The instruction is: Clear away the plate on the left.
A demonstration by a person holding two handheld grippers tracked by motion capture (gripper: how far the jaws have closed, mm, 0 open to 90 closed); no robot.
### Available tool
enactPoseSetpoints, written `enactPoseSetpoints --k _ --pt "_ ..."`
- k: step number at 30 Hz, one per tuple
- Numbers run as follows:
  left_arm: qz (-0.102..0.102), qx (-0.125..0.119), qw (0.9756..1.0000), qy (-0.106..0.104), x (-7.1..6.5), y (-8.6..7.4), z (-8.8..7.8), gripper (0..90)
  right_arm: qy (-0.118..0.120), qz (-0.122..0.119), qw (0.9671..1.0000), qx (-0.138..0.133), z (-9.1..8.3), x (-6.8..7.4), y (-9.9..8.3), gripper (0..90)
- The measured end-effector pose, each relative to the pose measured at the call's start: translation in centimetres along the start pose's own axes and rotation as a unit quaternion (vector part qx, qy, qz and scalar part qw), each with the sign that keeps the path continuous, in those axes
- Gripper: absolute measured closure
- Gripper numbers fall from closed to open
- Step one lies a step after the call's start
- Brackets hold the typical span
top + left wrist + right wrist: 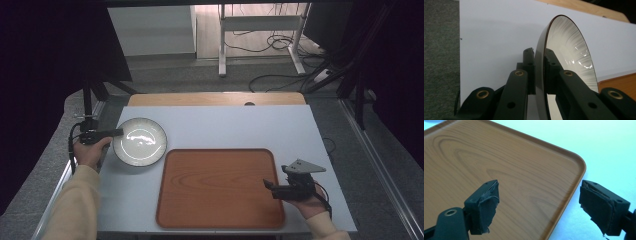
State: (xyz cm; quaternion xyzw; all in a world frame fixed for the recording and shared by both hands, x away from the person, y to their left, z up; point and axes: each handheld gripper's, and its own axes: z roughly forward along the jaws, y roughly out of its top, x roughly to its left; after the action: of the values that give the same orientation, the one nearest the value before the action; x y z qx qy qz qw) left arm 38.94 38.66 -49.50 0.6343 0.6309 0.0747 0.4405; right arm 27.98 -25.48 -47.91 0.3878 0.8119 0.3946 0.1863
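Observation:
A white plate with a dark rim (140, 141) lies on the white table, left of a wood-grain tray (220, 200). My left gripper (117, 132) reaches in from the left and is shut on the plate's left rim. In the left gripper view the plate (569, 47) stands edge-on between the jaws, and the left gripper (539, 53) has a pad pressed on each face. My right gripper (268, 186) hovers over the tray's right edge, held from the right. In the right gripper view the right gripper (539, 202) is open, with the tray (499, 162) below and nothing between the pads.
The white tabletop (225, 125) has a wooden board (215, 98) along its far edge. Beyond it are grey floor, loose cables (280, 42) and a white desk frame (260, 22). Dark curtains hang at both sides.

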Motion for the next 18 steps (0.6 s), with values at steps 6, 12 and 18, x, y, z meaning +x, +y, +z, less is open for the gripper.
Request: enactPoseSetpoints --k 6,12,18 --pt "-0.01 -0.028 0.9994 -0.02 -0.2 -0.2 -1.1 82.9 -0.001 -0.001 1.0 -0.002 -0.1 0.0 0.0 16.4" --pt "-0.011 -0.048 0.9982 -0.033 -0.6 -0.4 -2.3 82.7 0.0 -0.003 1.0 -0.002 -0.1 0.1 0.0 16.5" --pt "-0.007 -0.063 0.9972 -0.039 -1.0 -0.7 -3.3 82.6 0.0 -0.005 1.0 0.0 0.0 0.2 0.0 16.5"
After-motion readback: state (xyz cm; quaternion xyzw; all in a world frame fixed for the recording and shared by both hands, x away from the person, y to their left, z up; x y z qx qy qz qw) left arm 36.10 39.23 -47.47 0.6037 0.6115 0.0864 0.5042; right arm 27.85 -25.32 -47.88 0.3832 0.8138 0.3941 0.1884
